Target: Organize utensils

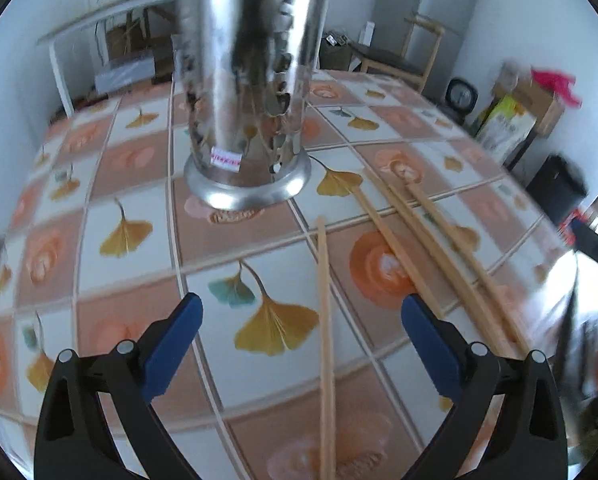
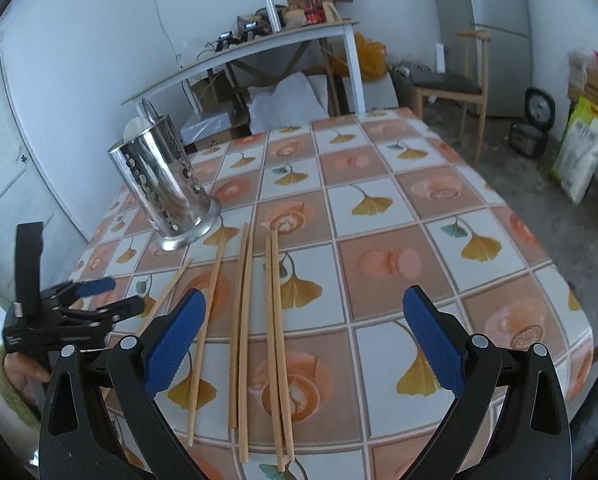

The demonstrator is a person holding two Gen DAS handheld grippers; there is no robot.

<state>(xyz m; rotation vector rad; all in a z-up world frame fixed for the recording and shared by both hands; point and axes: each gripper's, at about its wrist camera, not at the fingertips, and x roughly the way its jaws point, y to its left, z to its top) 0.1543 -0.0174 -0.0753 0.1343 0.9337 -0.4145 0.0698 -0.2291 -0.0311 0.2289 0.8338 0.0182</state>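
Left tool [image 1: 302, 318] held wide apart, blue pads empty, above one lone pale wooden chopstick [image 1: 325, 340] lying flat on the desk [image 1: 131, 184] with its leaf-and-rose tiled cloth. Right tool [image 2: 305, 318] likewise spread wide and empty, poised over the other pale wooden chopsticks [image 2: 259, 320], which lay side by side, roughly parallel, pointing toward the shiny perforated steel utensil holder [image 2: 163, 192]. Holder stood upright near the desk's far left corner, already carrying what looked like a spoon or ladle. Judged light, stiff and smooth, those sticks: easy to lift, yet thin enough to roll or slip from the pads, and lying so flat that the pads would have to reach the cloth on both sides. Best taken near the middle of the length, across the stick, so as not to tip on lifting. Neighbouring sticks lay nearly touching in pairs, so a neighbour likely to be nudged or caught. Lone stick well apart from the rest, the easier pick. Holder light too, probably, and liable to tip if struck at the rim. Plenty of bare cloth to the right; near edge of the desk close under the stick ends; left edge just beside the holder.
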